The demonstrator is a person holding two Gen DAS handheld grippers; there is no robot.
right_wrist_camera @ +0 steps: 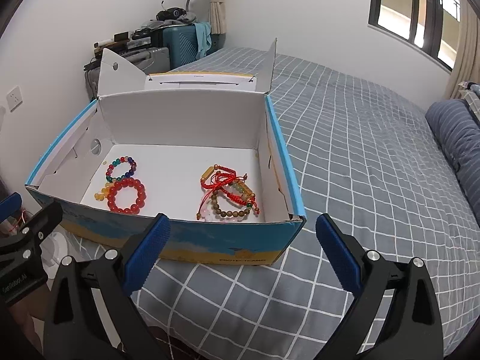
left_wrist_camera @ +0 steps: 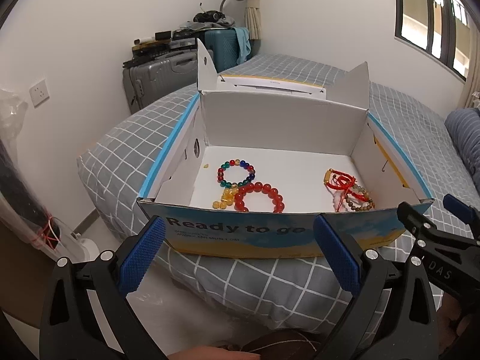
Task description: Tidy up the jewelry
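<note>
- Right now, from the left wrist view, my left gripper hangs with its blue pads spread wide and nothing between them, just short of the near wall of the open cardboard box on the checked bedspread.
- Inside, the red bead bracelet lies flat straight ahead of these fingers, just over the near wall, touching the multicoloured bead bracelet behind it and overlapping the yellow bead bracelet on its left.
- Off to the right in this view sits the tangle of red cord and wooden bead bracelets, well apart from the first group; the right gripper shows at the frame edge beside that corner.
- From the right wrist view, my right gripper is likewise spread and empty, level with the box's near right corner.
- The tangle lies ahead and a little left of its fingers, its cords running roughly from the far left toward the near wall.
- The red bracelet sits further left, nearer the left gripper, seen at the left edge.
- My judgement: the left hand is nearer the bead rings and the right hand nearer the tangle, and either must clear the near wall and come down from above.
</note>
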